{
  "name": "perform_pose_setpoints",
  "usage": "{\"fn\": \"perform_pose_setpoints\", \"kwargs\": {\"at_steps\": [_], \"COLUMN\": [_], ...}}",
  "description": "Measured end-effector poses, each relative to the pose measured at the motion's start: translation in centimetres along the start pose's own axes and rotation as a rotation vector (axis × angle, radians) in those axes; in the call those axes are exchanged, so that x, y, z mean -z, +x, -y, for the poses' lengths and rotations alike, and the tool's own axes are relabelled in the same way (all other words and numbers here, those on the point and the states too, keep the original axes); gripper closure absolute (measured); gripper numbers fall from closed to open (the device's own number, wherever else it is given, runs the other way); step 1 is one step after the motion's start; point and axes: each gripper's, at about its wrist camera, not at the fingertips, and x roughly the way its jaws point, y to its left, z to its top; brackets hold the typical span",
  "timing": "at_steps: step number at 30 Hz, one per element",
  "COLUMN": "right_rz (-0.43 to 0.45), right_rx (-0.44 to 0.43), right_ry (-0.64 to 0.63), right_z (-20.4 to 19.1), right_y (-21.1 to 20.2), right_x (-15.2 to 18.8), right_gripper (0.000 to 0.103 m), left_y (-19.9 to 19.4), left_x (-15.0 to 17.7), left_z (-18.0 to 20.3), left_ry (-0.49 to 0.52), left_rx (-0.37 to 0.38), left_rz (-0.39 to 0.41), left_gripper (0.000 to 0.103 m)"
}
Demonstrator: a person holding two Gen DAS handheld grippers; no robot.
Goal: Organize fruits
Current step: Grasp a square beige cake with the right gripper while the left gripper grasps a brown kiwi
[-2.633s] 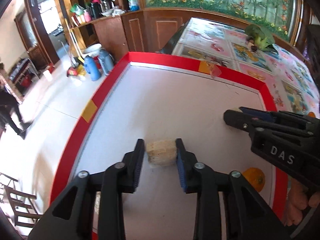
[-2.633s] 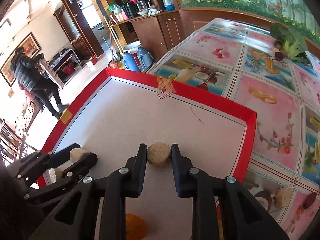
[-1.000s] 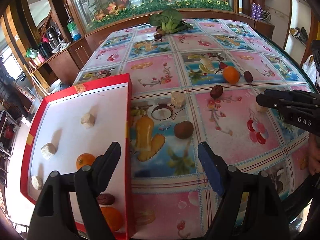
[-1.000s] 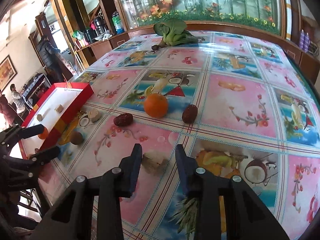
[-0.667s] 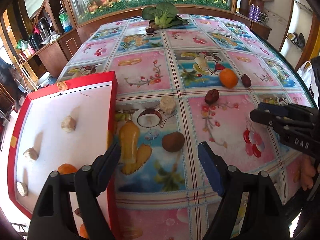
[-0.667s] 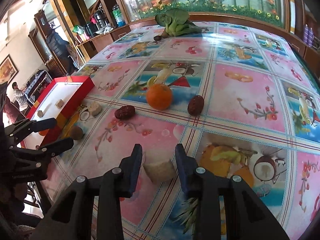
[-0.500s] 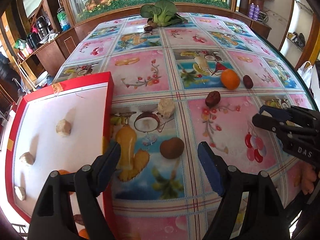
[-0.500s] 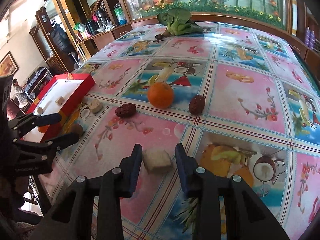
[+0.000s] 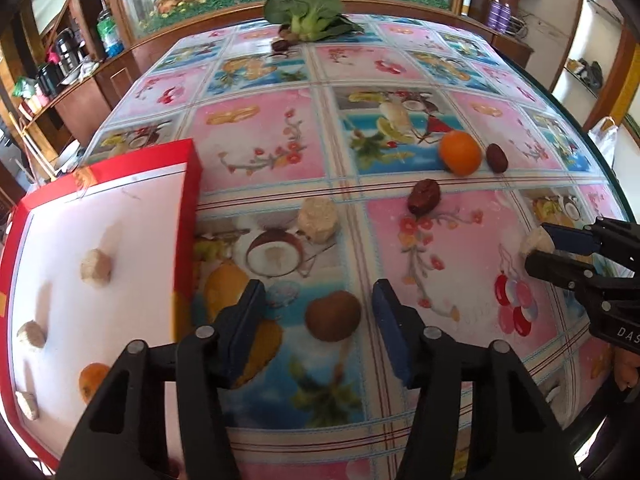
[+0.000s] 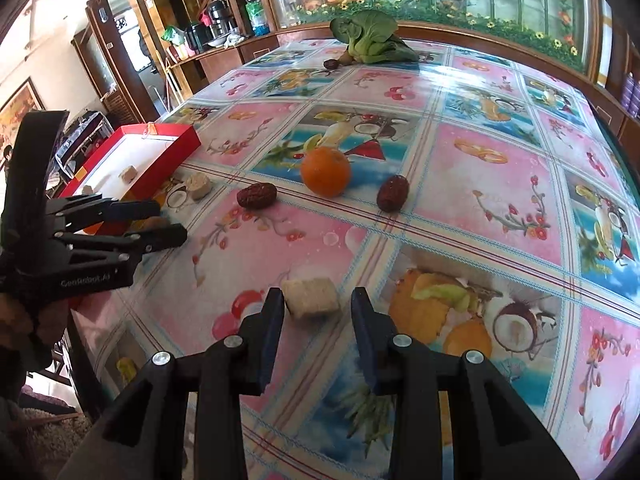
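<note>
With your left gripper [image 9: 318, 328] spread wide around the brown fruit [image 9: 333, 315] on the table beside the red tray [image 9: 188, 208], and your right gripper [image 10: 318, 314] open astride the beige block [image 10: 311, 297], centre each before squeezing evenly.

Left gripper [image 9: 318, 316] and right gripper [image 10: 317, 316] gape (fingers [image 10: 272, 316] spread).

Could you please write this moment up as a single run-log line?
left gripper: open around brown fruit | right gripper: open around beige block | both on table | red tray: partly filled
</note>
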Motion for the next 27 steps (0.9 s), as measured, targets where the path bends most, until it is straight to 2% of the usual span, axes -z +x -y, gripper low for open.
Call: {"fn": "perform_pose_setpoints", "kwargs": {"at_steps": [9, 16, 18, 24, 27], "right_rz": [0.002, 0.009, 0.010, 0.024, 0.027], "right_rx": [0.024, 0.046, 0.035, -0.054, -0.069], "right_ry": [0.007, 0.025, 0.033, 0.092, 0.099], "right_z": [-0.3, -0.9, -0.7, 0.5, 0.4], "right_y": [0.1, 0.6, 0.6, 0.5, 0.5], "right_x": [0.0, -0.6, -0.6, -0.6, -0.6], "right_gripper": [0.069, 0.069, 0.075, 0.075, 0.075], "left_y": [0.0, 0.0, 0.0, 0.0, 0.0], "left_x": [0.0, 0.1, 0.1, 0.0, 0.0], "left_z": [0.5, 0.3, 0.3, -0.1, -0.1], "left_ry": [0.024, 0.023, 0.021, 0.012, 0.016], "left_rx": [0.031, 0.042, 0.043, 0.046, 0.041], "left_rz": [0.036, 0.048, 0.050, 0.047, 0.051], "left_gripper": [0.058, 0.059, 0.062, 0.070, 0.071]}}
